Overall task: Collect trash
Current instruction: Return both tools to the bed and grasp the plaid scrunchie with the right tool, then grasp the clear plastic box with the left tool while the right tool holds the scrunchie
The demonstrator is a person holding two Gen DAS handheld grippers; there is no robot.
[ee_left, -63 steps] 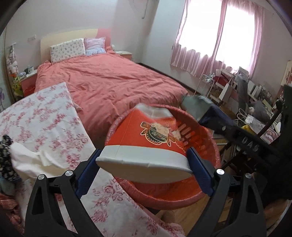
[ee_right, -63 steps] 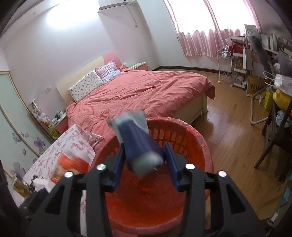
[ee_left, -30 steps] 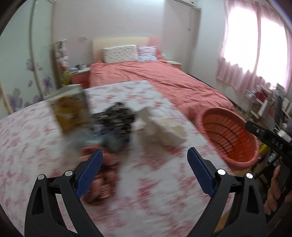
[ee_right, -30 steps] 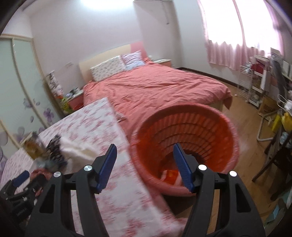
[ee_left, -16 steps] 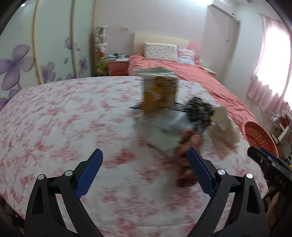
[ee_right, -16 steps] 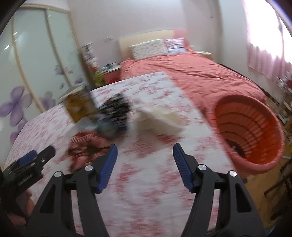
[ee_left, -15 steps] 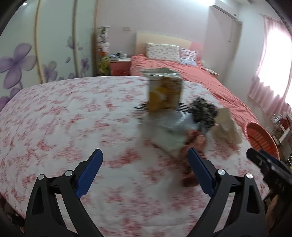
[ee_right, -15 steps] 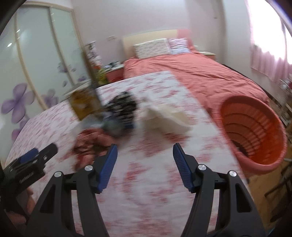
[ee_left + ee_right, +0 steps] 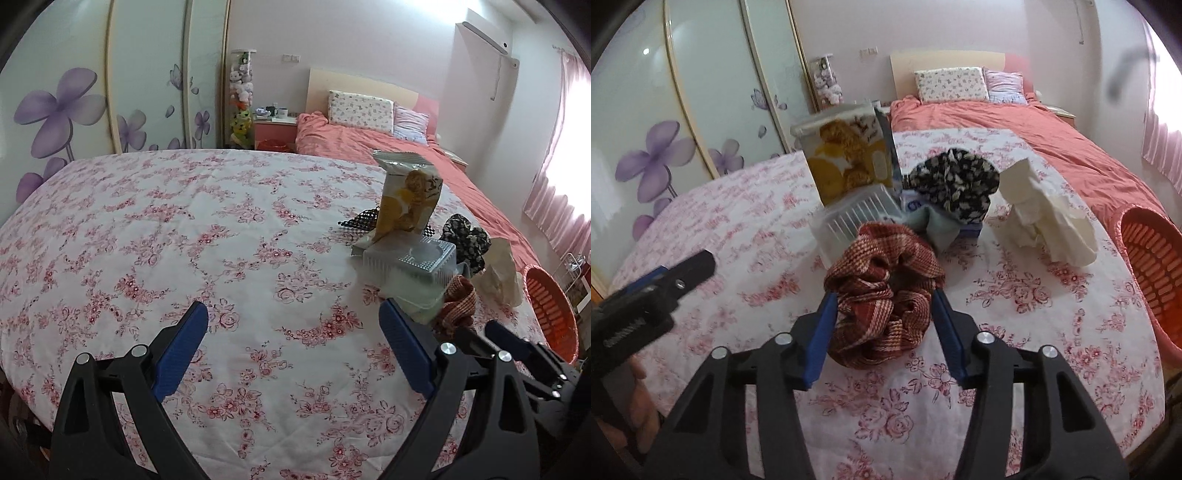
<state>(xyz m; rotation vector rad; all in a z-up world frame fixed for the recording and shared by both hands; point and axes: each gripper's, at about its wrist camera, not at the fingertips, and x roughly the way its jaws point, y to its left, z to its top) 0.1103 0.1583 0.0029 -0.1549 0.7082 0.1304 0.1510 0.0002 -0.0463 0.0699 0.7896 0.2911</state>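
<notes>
Landmark: the red checked scrunchie, lying on the floral cloth of the table.
Right gripper: its blue jaws stand either side of the red checked scrunchie and are closing on it; whether the pads already press the fabric I cannot tell, so I judge the grasp not yet made.
Left gripper: jaws wide apart and empty, over bare cloth well to the left of the scrunchie.
Clear plastic tray: just behind the scrunchie, touching or nearly so.
Yellow snack bag: upright behind the tray.
Black patterned scrunchie: behind and to the right of the red one, on a pale green item.
Crumpled white paper: to the right of the scrunchie, apart from it.
Orange basket: far right, beyond the table's edge; its contents cannot be seen from here.
Done: nothing the frames can confirm.
Left: by my judgement, the whole pile is still to be carried to the basket.
</notes>
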